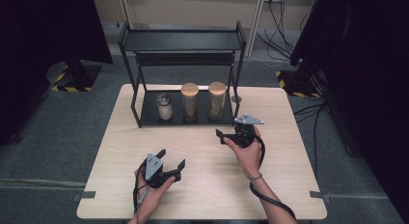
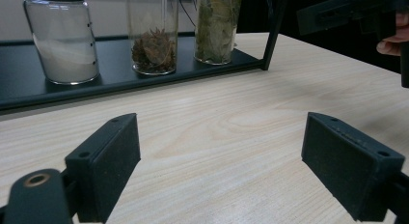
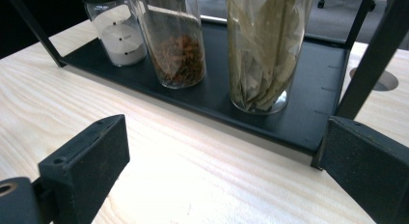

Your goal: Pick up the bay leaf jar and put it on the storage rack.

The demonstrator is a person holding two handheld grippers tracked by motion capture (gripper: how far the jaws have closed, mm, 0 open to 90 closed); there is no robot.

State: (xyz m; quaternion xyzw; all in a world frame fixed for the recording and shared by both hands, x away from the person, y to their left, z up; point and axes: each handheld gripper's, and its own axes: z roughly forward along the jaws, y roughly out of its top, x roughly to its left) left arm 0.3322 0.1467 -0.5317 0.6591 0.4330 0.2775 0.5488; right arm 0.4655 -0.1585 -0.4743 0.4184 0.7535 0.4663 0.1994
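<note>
Glass of the bay-leaf jar (image 3: 263,50) is judged slippery and fragile, best taken mid-body by the right gripper (image 1: 230,132), both grippers' jaws being held wide open.

Wooden table (image 1: 207,185), grey carpet (image 1: 58,137), wall socket cables (image 1: 277,21)

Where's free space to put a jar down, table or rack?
Bare table between rack front edge and both grippers, and along the left and right edges. Rack top shelf is bare. Bottom shelf is crowded: white jar, brown jar, leaf jar in a row.
</note>
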